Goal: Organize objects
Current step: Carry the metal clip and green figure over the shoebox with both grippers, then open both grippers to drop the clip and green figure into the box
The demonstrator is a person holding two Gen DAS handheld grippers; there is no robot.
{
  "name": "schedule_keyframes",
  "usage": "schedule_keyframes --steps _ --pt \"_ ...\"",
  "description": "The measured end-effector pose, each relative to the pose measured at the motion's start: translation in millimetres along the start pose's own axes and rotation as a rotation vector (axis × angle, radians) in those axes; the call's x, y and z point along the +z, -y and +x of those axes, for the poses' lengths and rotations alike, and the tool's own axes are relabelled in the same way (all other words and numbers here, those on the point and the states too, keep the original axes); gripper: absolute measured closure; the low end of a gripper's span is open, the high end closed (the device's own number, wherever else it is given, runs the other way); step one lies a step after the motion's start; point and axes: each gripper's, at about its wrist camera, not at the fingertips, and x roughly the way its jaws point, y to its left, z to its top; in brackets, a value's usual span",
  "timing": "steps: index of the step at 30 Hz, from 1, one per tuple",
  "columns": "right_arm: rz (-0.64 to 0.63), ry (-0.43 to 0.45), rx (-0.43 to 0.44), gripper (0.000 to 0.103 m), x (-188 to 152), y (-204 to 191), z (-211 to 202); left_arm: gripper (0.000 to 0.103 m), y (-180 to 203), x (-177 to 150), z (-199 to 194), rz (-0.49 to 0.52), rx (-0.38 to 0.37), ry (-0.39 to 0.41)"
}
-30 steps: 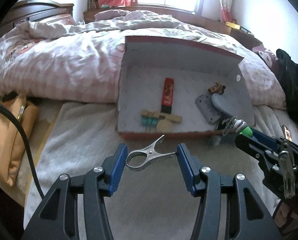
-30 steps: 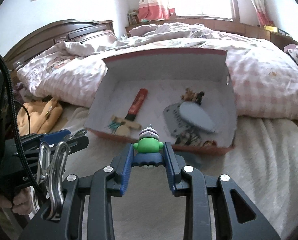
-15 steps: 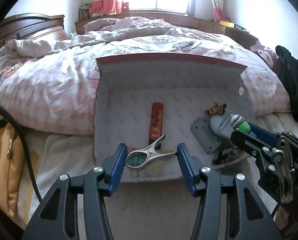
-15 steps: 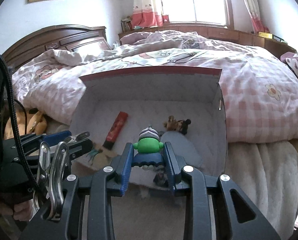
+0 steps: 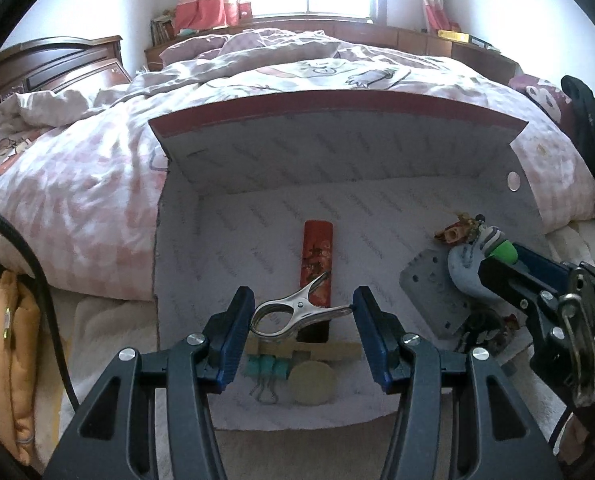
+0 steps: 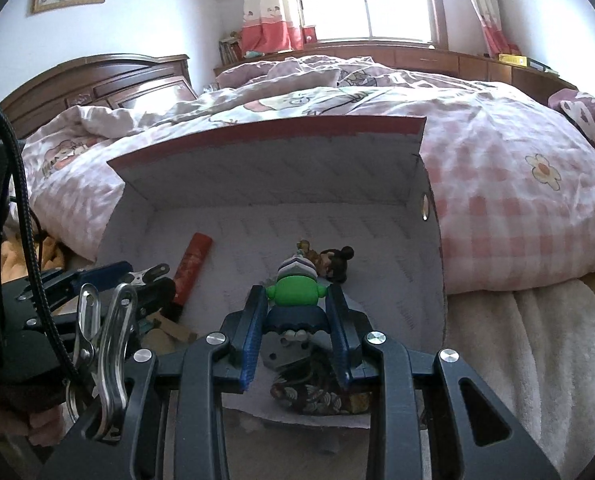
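Left wrist view: left gripper (image 5: 303, 312) jaws pinch a metal clip (image 5: 297, 312) over the open box (image 5: 337, 152); right gripper (image 6: 295, 312) jaws clamp a green figurine (image 6: 293, 290) (also above it). Lower both near the floor before releasing.

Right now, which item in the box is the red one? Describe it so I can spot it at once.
Find the open white cardboard box with a red rim lying on the bed. On its floor, left of the middle, lies a long red stick with dark print, pointing toward the back wall. It is the only red item; the wooden clothespins and pale round disc lie at its near end.
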Motion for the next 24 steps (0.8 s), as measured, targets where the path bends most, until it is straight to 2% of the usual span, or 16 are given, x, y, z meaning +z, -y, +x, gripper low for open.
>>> schedule_keyframes --steps 9,13,24 --pt "0.003 -0.012 -0.004 0.072 -4.1 2.8 12.6 0.051 -4.9 -1.5 15.9 -0.031 -0.002 -0.025" --pt "0.003 -0.005 0.007 0.062 -4.6 2.3 11.7 0.046 -7.1 -1.9 20.2 -0.043 0.022 -0.043" --pt "-0.012 0.019 0.033 0.060 -5.7 -4.2 7.1 0.043 -11.4 -5.7 18.2 -0.058 0.029 -0.050"
